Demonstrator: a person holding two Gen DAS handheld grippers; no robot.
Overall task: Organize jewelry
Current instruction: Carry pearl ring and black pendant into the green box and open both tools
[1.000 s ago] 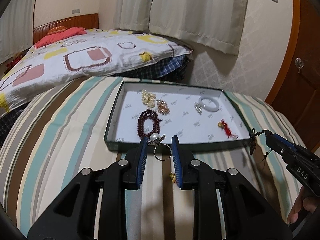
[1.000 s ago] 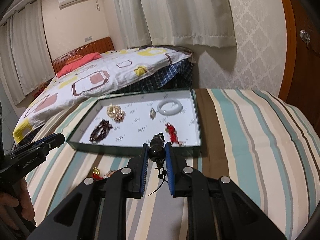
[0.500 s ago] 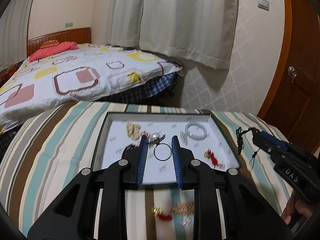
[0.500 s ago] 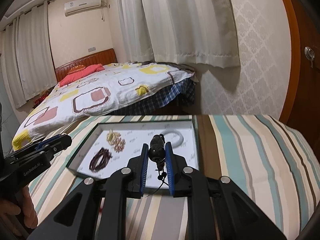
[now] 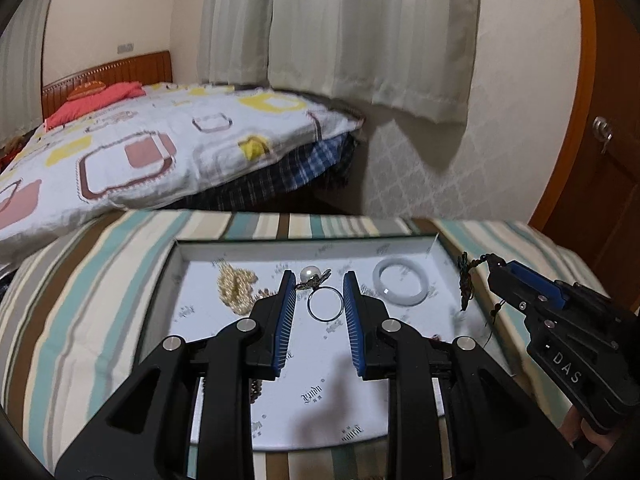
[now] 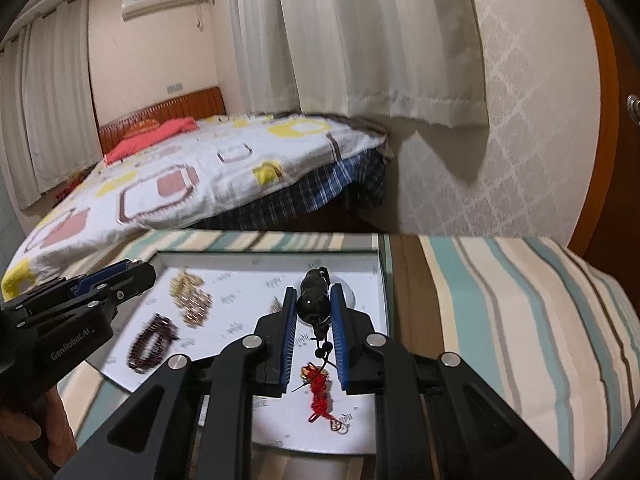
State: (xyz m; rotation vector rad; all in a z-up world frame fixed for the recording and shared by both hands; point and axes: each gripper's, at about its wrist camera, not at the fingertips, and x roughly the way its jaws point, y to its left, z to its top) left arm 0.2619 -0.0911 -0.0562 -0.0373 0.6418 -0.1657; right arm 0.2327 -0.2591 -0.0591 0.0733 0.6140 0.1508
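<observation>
Over the white-lined tray [image 5: 436, 252], the left gripper [image 5: 319, 284] pinches a pearl ring [image 5: 325, 303], its band flat-on to the camera, pearl uppermost. The right gripper [image 6: 313, 300] clamps a dark bead pendant [image 6: 313, 300], long axis running along the fingers, cord trailing back.

The shallow dark-green cardboard tray [image 5: 437, 243] has a matt white paper lining printed with small grey marks. It sits on a soft woven cloth in teal, cream and brown stripes [image 6: 520, 300]. In the tray, the pale milky bangle [image 5: 401, 288] looks smooth and glossy, like polished stone or glass; the thin silver ring with a pearl [image 5: 325, 303] is bright metal, the pearl lustrous. The black bead pendant on cord [image 6: 314, 304] shines glossy. The red knotted cord charm [image 6: 319, 399] is matt thread. The black plastic gripper frames [image 6: 312, 392] look matt, with ribbed blue rubbery pads [image 5: 286, 328].
</observation>
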